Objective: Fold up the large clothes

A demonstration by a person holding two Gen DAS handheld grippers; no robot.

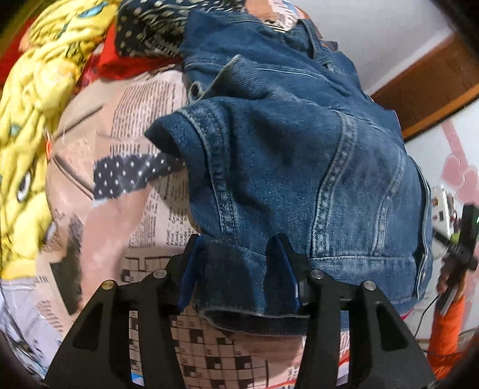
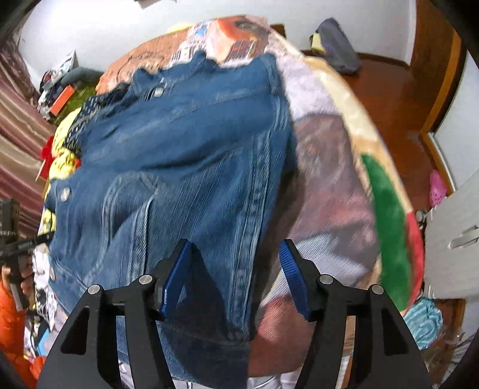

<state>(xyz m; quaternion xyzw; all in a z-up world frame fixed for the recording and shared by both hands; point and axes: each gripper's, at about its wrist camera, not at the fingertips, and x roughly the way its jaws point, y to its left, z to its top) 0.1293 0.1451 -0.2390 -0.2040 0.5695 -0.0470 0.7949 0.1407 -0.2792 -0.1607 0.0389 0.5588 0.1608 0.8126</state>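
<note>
Bed (image 1: 143, 185) under a printed spread: newsprint and crossword panels on our left view, brown, green and red patches on our right. White walls, wood floor (image 2: 389, 98) and a wood door frame (image 1: 431, 86) behind.

Item 1, jacket (image 1: 284, 167): blue denim, lying on the spread, rumpled, a sleeve end folded toward the left side. Seams and metal snaps show in the right view (image 2: 185, 167).

Item 2, left gripper (image 1: 238, 266): jaws partly closed with the jacket's hem between them; we cannot tell if the pads press it.

Item 3, right gripper (image 2: 236, 275): jaws spread wide, the jacket's edge lying between them, not pinched.

Item 4, yellow cloth (image 1: 33, 125), with a dotted navy cloth (image 1: 149, 27) and red fabric beside it, heaped at the bed's far left.

Seen on the right view only: a striped curtain (image 2: 21, 131), a grey bundle (image 2: 338, 45) on the floor, a pink shoe (image 2: 437, 188), a white cabinet door (image 2: 458, 233). Each view catches the other gripper at its edge, with an orange sleeve (image 2: 12, 323).
</note>
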